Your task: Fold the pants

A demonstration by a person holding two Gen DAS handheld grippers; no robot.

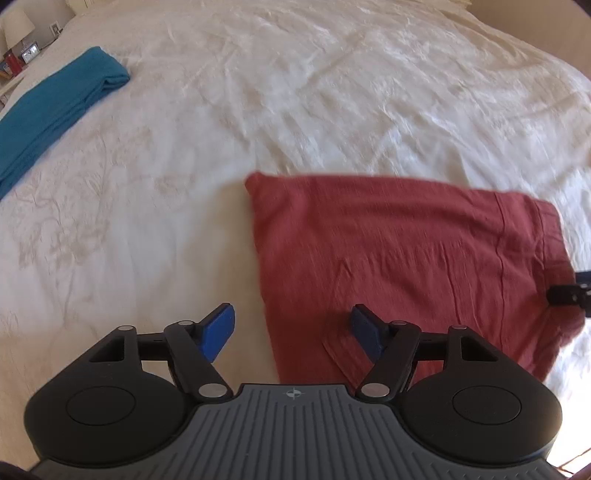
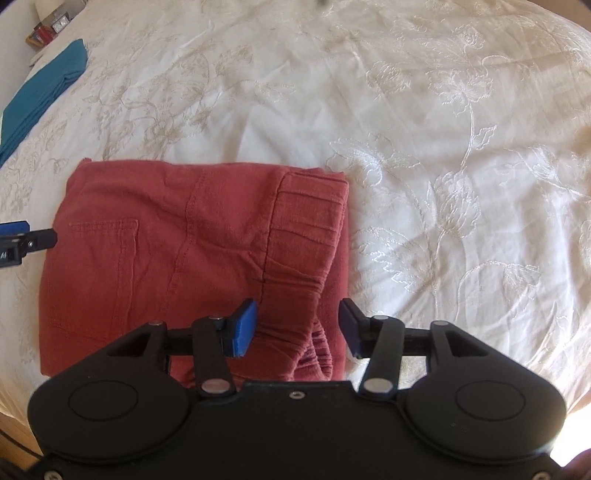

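The red pants lie folded into a squarish bundle on the bed, whose white cover is stitched with a pale flower pattern. In the right wrist view the waistband sits on the right side of the bundle and a back pocket on the left. The right gripper hangs just above the near edge at the waistband, its blue-padded fingers spread apart and holding nothing. The left gripper is over the bundle's left edge, one finger above the bed cover and the other above the red cloth, likewise released and empty. A folded blue cloth lies well apart from the pants, toward the far left of the bed. Beyond it, a lamp and small items stand beside the bed.
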